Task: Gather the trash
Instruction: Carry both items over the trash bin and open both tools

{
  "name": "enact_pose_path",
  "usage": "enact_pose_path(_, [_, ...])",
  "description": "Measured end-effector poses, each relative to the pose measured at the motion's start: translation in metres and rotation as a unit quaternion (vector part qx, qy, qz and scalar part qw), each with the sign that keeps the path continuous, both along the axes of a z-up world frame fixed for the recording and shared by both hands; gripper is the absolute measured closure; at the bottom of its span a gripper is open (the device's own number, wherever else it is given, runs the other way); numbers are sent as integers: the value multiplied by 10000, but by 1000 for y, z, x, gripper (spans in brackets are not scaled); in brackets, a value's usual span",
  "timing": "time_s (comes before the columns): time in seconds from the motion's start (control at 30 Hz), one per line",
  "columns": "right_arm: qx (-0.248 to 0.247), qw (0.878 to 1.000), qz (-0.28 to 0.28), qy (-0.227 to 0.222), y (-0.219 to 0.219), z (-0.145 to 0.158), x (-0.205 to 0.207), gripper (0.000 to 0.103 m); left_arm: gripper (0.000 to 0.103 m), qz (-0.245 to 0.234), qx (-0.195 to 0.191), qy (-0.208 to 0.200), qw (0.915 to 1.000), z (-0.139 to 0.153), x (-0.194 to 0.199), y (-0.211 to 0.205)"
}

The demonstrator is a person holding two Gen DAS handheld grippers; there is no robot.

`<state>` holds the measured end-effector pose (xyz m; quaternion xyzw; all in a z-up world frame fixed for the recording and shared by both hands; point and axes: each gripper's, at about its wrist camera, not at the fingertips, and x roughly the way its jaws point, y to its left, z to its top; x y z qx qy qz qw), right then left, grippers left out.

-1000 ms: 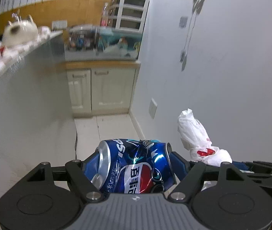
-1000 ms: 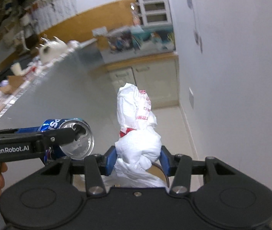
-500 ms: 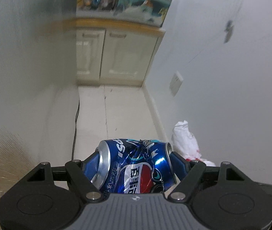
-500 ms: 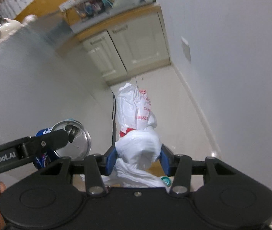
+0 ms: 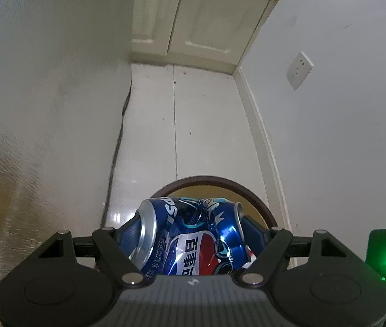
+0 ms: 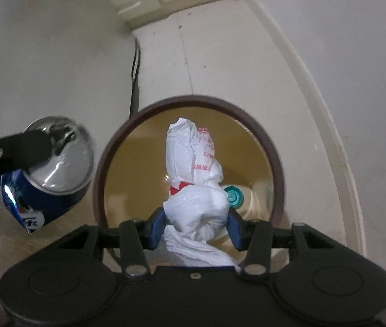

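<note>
1. A pale tiled floor point(image 5: 206, 125) runs between a light wall point(image 5: 342, 136) with a socket plate point(image 5: 299, 69) and a grey panel point(image 5: 43, 95), ending at cream cabinet doors point(image 5: 193, 13) at the far end.
2. A dark cable point(image 6: 135, 76) runs down along the foot of the grey panel towards the bin.
3. A round bin point(image 6: 269, 147) with a dark brown rim and tan inside stands on the floor, seen from above in the right wrist view; in the left wrist view only the arc of its rim shows behind the can.
4. The right gripper point(image 6: 195, 218) has its blue pads drawn in tight on a knotted white plastic bag point(image 6: 193, 158) with red print, held directly above the bin's mouth.
5. The left gripper point(image 5: 193, 234) stands fairly wide, its pads pressed on the two ends of a crushed blue Pepsi can point(image 5: 190, 234), which lies crosswise between them, beside and above the bin's left rim.
6. A bottle with a teal cap point(image 6: 233, 196) lies at the bottom of the bin, partly hidden by the bag.
</note>
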<state>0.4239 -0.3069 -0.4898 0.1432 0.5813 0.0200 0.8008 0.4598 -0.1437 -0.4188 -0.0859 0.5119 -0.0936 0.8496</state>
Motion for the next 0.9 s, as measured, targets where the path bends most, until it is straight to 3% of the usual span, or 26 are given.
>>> enact_pose_path(0.13, [106,9995,282,-131,6,-21,8,50,25,-13,-32,95,9999,-20,13,-1])
enact_pose_path(0.17, [183,9992,322,-169,5,-26,5,45,25,-49,-9,92,9999,-23,15,-2])
enact_pose_path(0.2, [215,9990,341,-192,4,-30,6,25,25,-87,16,83,9999,-25,15,-3])
enact_pose_path(0.23, [173,9989,363,-221,4,-33,6,13,25,-107,28,83,9999,-27,16,-4])
enact_pose_path(0.53, [-634,9875,1442,-79,5,-27,2,13,24,-402,-81,486,9980,-59,23,-13])
enact_pose_path(0.7, [-611,9814,1816,62,11,-23,3,13,24,-514,-207,717,9959,-80,26,-18])
enact_pose_path(0.9, [-551,9827,1758,158,1,-25,14,13,23,-517,-447,874,9938,-93,30,-22])
